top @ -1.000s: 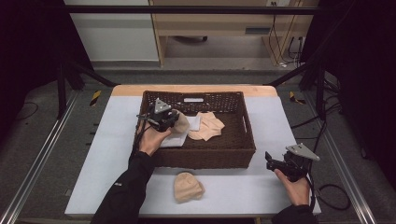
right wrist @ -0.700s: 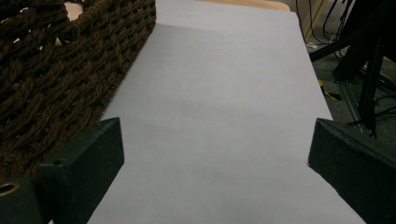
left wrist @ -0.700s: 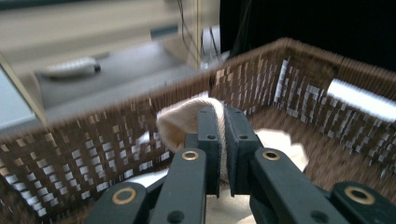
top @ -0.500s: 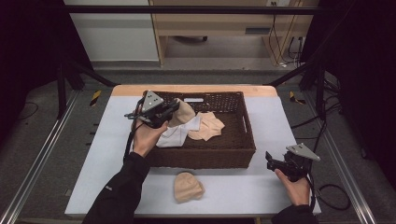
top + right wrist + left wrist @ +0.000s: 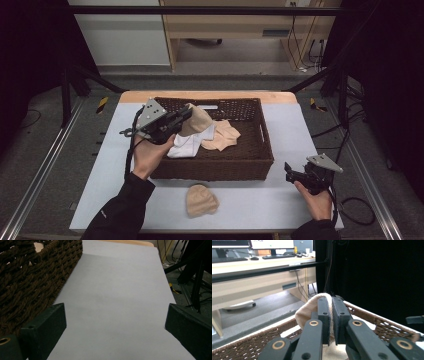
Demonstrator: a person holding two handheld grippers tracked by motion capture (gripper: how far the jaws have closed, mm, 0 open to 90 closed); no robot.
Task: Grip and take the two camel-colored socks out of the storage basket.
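The beige cloth (image 5: 196, 120) hangs over the left part of the basket (image 5: 210, 169), pinched by the left gripper (image 5: 186, 113). Better to lift it clear of the rim before carrying it away. The right gripper (image 5: 289, 170) rests near the desk's right edge, jaws wide and empty.

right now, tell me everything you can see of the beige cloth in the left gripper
The beige cloth is a soft, knit-looking piece, pinched at one bunched edge by the left gripper, whose jaws are shut on it. It is lifted over the left end of the woven basket and hangs down toward a white cloth lying inside; whether they touch is unclear.
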